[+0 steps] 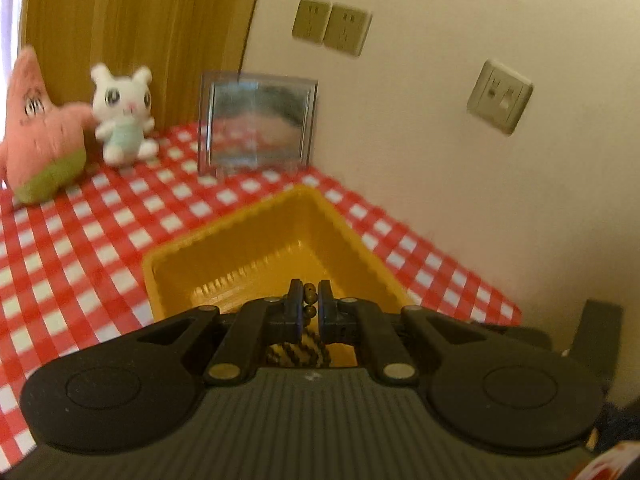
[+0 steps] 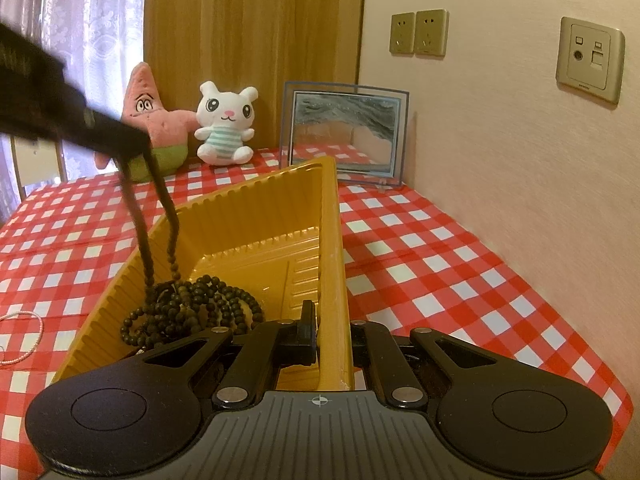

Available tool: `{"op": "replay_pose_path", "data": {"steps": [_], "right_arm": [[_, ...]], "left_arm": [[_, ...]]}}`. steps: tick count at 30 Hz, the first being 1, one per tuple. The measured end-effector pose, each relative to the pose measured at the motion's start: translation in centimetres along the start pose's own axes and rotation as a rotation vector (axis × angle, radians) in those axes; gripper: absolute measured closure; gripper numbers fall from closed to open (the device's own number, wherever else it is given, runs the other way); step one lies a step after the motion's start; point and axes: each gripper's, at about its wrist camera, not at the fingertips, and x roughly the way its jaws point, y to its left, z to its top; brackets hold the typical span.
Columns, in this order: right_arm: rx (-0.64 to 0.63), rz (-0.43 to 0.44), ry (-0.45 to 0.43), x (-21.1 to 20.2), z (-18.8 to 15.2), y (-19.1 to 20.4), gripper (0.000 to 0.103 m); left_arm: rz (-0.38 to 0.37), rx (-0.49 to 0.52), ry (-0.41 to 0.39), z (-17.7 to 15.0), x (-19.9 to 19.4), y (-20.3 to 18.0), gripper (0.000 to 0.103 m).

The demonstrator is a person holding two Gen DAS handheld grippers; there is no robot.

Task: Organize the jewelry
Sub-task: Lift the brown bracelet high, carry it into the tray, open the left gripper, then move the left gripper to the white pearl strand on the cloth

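Holding one bead string (image 1: pixel 310 304) (dark) over one yellow tray (image 1: pixel 248 252).

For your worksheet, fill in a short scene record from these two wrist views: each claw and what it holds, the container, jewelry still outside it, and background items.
left claw: shut on the dark bead necklace, strand hanging into the tray
right claw: shut on the tray's near wall
container: yellow tray, beads piled inside
outside tray: pink bead bracelet on the checkered tablecloth
background: pink star plush, white bunny plush, photo frame
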Motion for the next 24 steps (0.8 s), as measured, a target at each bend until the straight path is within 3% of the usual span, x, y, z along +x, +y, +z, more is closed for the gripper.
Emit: {"op": "replay_pose_path", "data": {"steps": [2,6,11,24], "right_arm": [[0.001,0.000,0.001,0.0,0.0,-0.1,0.099],[0.002,0.000,0.005,0.1,0.0,-0.1,0.099],[0.006,0.002,0.008,0.1,-0.2,-0.2,0.099],[0.005,0.001,0.010,0.1,-0.2,-0.2,0.099]], "left_arm": [[-0.015,-0.010,0.023,-0.3,0.7,0.3,0.096],[-0.001,-0.002,0.033,-0.9,0.9,0.4,0.079],[0.050,-0.017,0.005,-1.2,-0.7,1.2,0.078],[0.360,-0.145,0.015,-6.0,-7.8,9.1,0.077]]}}
